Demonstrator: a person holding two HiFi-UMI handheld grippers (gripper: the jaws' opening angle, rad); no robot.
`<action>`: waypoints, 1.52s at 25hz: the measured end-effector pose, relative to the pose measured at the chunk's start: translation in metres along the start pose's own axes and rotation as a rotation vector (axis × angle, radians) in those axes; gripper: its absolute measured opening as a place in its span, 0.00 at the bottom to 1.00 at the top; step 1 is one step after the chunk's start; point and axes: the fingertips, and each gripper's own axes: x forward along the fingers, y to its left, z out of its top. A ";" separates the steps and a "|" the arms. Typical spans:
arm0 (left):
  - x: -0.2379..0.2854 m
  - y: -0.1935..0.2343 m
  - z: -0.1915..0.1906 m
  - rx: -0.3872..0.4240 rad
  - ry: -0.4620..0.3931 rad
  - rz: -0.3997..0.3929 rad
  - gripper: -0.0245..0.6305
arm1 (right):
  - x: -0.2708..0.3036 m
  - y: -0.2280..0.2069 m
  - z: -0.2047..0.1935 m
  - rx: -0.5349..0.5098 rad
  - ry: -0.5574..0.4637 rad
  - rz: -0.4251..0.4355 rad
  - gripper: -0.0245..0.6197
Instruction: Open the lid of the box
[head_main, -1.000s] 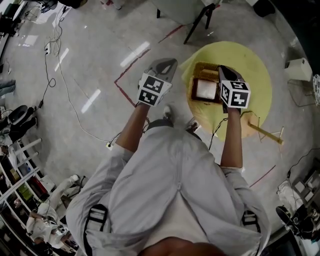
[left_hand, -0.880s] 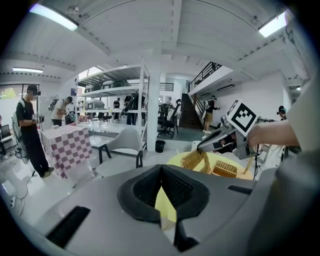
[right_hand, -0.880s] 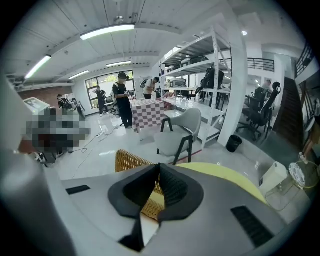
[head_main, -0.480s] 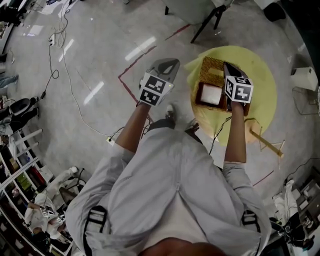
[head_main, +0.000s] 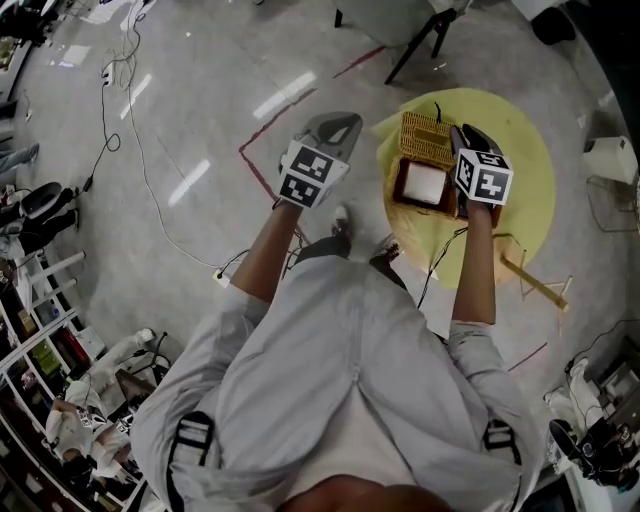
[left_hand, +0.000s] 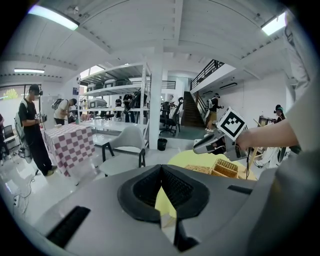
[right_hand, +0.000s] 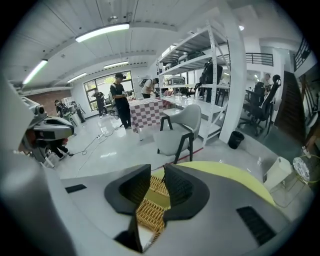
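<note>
Head view: you are holding the right claw (head_main: 468, 138) along the right side of the wicker box (head_main: 422, 184) on the yellow bench (head_main: 520, 140). Its lid (head_main: 424, 138) is lying flipped back, with the white lining (head_main: 424, 182) showing. The left claw (head_main: 334, 126) is hanging over the floor (head_main: 200, 120).
Left gripper view: only here are you seeing its jaws meeting, with nothing between them.
Right gripper view: your jaws have just been opening and are standing apart, with wickerwork showing between them, unpressed.
</note>
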 end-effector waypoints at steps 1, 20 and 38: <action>0.000 -0.001 0.002 0.002 -0.005 -0.002 0.08 | -0.006 0.000 0.003 -0.002 -0.014 -0.005 0.21; -0.037 -0.060 0.099 0.111 -0.173 -0.002 0.08 | -0.185 -0.009 0.078 -0.131 -0.345 -0.126 0.07; -0.092 -0.106 0.176 0.263 -0.328 0.009 0.08 | -0.288 0.025 0.117 -0.251 -0.501 -0.137 0.07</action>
